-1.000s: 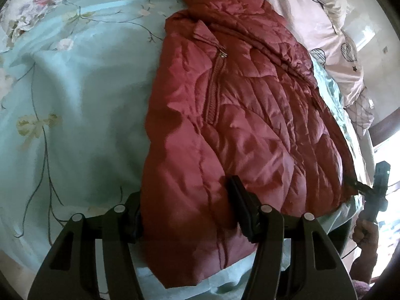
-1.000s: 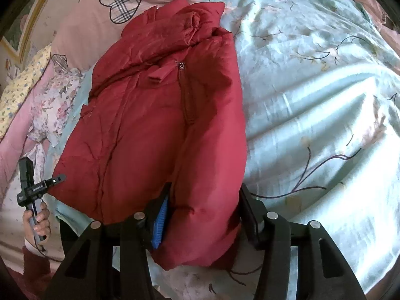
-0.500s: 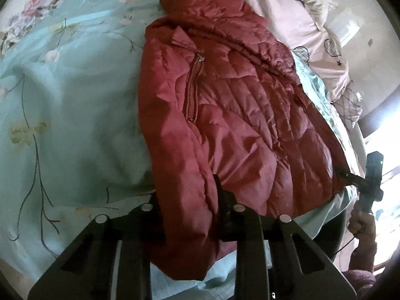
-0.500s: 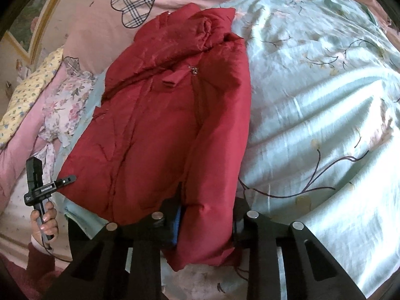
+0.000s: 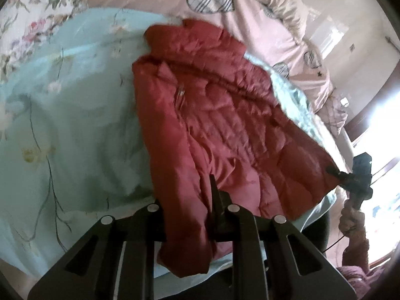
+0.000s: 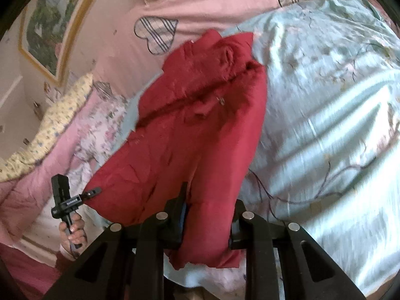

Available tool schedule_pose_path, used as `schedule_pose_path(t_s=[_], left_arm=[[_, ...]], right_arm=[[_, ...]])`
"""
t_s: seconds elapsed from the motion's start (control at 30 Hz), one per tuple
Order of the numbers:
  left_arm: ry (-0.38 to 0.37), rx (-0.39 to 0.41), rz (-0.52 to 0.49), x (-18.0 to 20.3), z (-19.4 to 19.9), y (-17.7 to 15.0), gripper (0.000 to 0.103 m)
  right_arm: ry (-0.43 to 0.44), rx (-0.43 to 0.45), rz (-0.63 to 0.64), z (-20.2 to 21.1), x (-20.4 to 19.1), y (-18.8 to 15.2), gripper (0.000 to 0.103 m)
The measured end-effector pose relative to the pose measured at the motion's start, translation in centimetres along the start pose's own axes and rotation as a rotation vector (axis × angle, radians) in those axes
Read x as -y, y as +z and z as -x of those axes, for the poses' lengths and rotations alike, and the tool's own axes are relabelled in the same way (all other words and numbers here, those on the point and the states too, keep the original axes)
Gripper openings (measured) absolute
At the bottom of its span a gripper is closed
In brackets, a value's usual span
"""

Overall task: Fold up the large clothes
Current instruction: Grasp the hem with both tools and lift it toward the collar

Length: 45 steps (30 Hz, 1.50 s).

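Observation:
A red quilted puffer jacket (image 5: 225, 125) lies on a pale blue floral bedspread (image 5: 75, 112), collar toward the pink pillows. My left gripper (image 5: 186, 215) is shut on the jacket's near hem corner, with red fabric bunched between the fingers. In the right wrist view the same jacket (image 6: 200, 137) hangs lifted at its near edge. My right gripper (image 6: 207, 215) is shut on its other hem corner. Each gripper shows in the other's view, at the far hem corner: the right one (image 5: 360, 172) and the left one (image 6: 67, 200).
Pink bedding with plaid hearts (image 6: 155, 32) lies at the head of the bed. A yellow floral pillow (image 6: 50, 130) and a framed picture (image 6: 50, 25) are at the left. A bright window (image 5: 380, 162) is at the right. The bed's near edge is just below the grippers.
Both grippers have closed on the jacket's hem and lifted it. The views have tilted up, and the jacket's lower edge has risen off the bedspread.

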State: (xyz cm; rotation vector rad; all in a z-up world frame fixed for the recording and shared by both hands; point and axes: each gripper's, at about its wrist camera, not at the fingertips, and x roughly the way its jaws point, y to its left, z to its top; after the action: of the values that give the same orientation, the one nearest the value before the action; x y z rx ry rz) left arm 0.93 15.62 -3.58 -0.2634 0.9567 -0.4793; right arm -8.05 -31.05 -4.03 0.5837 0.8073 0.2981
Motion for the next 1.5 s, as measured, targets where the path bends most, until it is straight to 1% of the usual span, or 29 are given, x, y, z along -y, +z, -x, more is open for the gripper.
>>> schedule_pose_path(t_s=[0.2, 0.4, 0.67, 0.93, 1.1, 1.3, 1.5], left_arm=[[-0.026, 0.078, 0.001, 0.6, 0.8, 2.4, 0.016], [-0.032, 0.113, 0.006, 1.0, 1.0, 3.7, 0.016], [-0.037, 0.163, 0.004, 1.3, 0.9, 6.8, 0.016], [-0.004, 0.229, 0.009, 2.3, 0.2, 10.9, 0.016], [0.029, 0.259, 0.021, 2.5, -0.8, 13.4, 0.016], [0.062, 0.278, 0.028, 2.4, -2.0, 15.6, 0.017], [0.086, 0.279, 0.049, 2.0, -4.0, 18.7, 0.017]], right_arm=[[0.022, 0.055, 0.021, -0.1, -1.0, 2.2, 0.022], [0.034, 0.097, 0.022, -0.2, -1.1, 3.7, 0.022], [0.043, 0.159, 0.013, -0.7, -1.5, 6.8, 0.022], [0.026, 0.230, 0.008, -1.7, -1.9, 10.9, 0.022], [-0.007, 0.260, 0.006, -3.0, -1.9, 13.4, 0.022], [-0.024, 0.285, -0.002, -4.9, -1.7, 16.3, 0.022], [-0.026, 0.302, -0.032, -6.9, -0.9, 19.4, 0.023]])
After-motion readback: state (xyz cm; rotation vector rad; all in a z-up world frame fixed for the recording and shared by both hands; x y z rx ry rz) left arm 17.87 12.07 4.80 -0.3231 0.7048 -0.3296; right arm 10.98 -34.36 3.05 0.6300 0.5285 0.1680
